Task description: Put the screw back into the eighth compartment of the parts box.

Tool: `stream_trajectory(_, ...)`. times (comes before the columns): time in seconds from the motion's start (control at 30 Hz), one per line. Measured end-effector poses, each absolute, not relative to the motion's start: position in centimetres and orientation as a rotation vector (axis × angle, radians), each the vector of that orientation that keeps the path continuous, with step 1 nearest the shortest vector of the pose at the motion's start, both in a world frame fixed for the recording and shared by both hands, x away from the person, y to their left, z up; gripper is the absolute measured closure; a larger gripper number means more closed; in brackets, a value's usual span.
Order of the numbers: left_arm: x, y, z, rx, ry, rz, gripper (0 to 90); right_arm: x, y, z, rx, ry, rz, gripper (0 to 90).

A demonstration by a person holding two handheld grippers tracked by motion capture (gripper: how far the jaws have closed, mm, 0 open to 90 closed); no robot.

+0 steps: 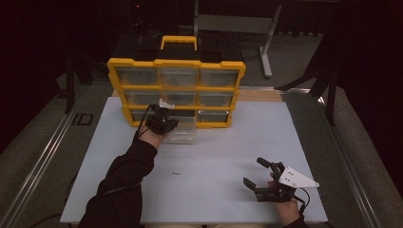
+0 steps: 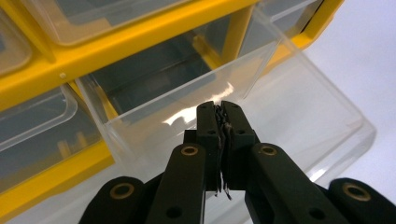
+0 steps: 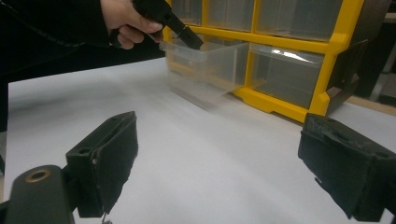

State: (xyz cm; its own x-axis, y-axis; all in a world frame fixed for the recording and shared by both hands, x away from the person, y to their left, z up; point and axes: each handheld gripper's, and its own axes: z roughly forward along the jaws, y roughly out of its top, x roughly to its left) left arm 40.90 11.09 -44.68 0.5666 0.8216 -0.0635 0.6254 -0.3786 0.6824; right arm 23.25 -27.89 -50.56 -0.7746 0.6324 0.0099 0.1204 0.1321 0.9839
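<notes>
A yellow organiser (image 1: 176,85) with clear drawers is seen standing at the far side of the white bench (image 1: 214,156) in the high view; its bottom middle drawer (image 1: 183,134) is drawn out toward the person, and the left tongs (image 1: 164,121) are held just above the drawer's near left part. From the left gripper view the jaws of the left tongs (image 2: 219,109) are shown pressed together over the clear drawer (image 2: 261,93), with a thin dark sliver pinched between their pads; what it is cannot be told. In the right gripper view the left tongs (image 3: 187,35) are seen from the side, tipped down with the tip at the drawer's (image 3: 208,65) rim; whether they touch it cannot be told. The right tongs (image 1: 259,173) are held low over the bench's near right part, well apart from the organiser; their jaws are spread wide with nothing between them, as the right gripper view (image 3: 219,172) confirms. A small dark speck (image 1: 176,173) is seen lying on the bench near its middle.
</notes>
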Motion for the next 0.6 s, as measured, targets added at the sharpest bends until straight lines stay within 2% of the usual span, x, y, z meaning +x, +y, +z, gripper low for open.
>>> stream_trajectory(0.13,41.1,11.2,-44.5,2.124,1.163,0.356,84.4,23.3,-27.9,-50.6,0.725,2.007,1.682,12.1)
stream_trajectory(0.2,41.2,11.2,-44.3,2.103,1.171,0.353,73.0,23.3,-27.9,-50.6,0.725,2.006,1.681,12.1)
stream_trajectory(0.23,41.1,11.2,-44.1,2.100,1.168,0.344,64.6,23.2,-27.9,-50.6,0.726,2.006,1.681,12.1)
stream_trajectory(0.47,40.7,11.4,-43.4,2.074,1.170,0.360,31.8,23.3,-27.9,-50.6,0.727,2.008,1.680,12.1)
stream_trajectory(0.6,40.3,11.8,-42.9,2.059,1.128,0.339,21.6,23.2,-27.9,-50.6,0.725,2.006,1.680,12.1)
